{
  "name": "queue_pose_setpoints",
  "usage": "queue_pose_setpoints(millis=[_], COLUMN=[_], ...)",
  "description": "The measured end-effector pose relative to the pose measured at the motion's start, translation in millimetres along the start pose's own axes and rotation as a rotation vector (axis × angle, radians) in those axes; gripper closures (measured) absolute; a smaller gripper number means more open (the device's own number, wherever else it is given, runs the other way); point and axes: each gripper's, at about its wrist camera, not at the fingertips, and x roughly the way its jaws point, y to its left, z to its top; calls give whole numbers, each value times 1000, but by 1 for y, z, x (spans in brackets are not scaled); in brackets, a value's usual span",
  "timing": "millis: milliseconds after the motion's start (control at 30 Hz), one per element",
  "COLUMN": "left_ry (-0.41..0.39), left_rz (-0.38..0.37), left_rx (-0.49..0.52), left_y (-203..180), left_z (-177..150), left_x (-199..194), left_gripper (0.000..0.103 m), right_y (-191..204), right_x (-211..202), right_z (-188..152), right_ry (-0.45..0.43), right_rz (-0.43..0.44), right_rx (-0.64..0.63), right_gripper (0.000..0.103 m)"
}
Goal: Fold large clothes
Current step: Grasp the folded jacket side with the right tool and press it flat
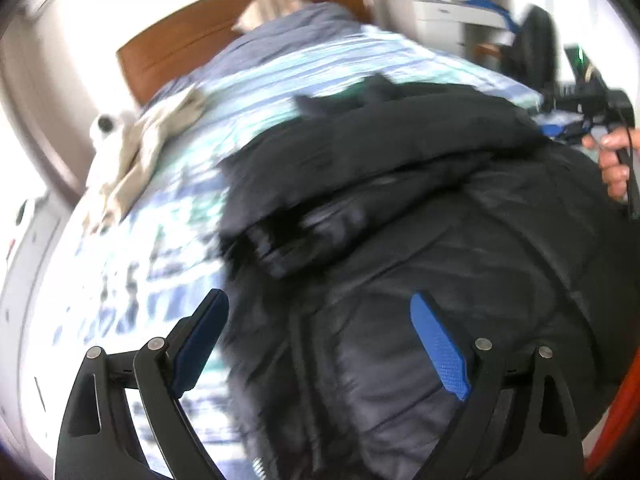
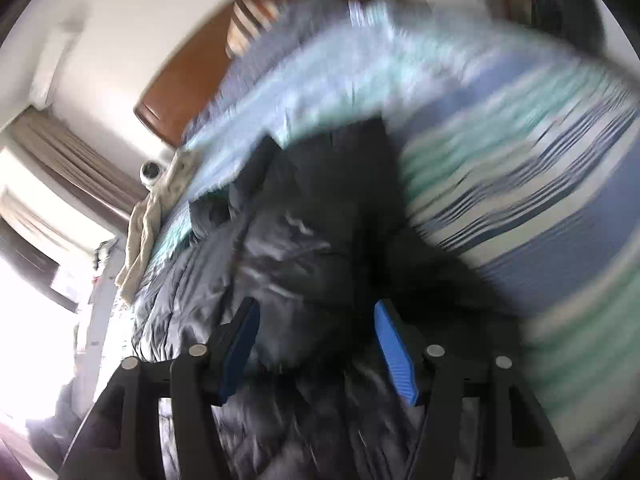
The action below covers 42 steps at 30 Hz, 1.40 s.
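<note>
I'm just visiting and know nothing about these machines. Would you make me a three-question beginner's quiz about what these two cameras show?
1. True or false: the left gripper has its blue pads clamped on the black puffer jacket.
2. What lies near the bed's left edge, beside the striped bedspread?
A. a beige garment
B. a red towel
C. a pair of shoes
3. Fill in: the right gripper hovers over the jacket with its jaws ____.

Key:
1. False; the jaws are apart, gripping nothing.
2. A, the beige garment.
3. open

A wooden headboard [image 1: 240, 24] backs the striped bed [image 1: 280, 68]; bright window [image 2: 24, 320] left.
</note>
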Motion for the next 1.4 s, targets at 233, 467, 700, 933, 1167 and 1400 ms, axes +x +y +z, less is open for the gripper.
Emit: queue_pose_setpoints(millis=[233,467,700,933,1167,1400], left_ry=[-35,-109,32,124,4,75], left_rz=[9,-2,34,-86,-105,-22], left_rx=[-120,-245,-265,-387,-489,-506], left_y=[17,36,27,39,71,85], left_z=[2,77,94,63,92,141], left_x=[1,49,159,195,140,222], left_gripper=[4,4,5,1,3,3], right_y=[15,41,79,15,13,-1], right_x=[-12,-58,10,76,70,60], right_z=[0,-11,15,11,-4,-5], right_ry=[-103,-261,-111,64,12,-11], right_rz=[-298,-219,-151,-114,-88,-70], right_rx=[-239,-311,-447,-255,-258,-245], right_gripper=[82,60,60,67,67,67])
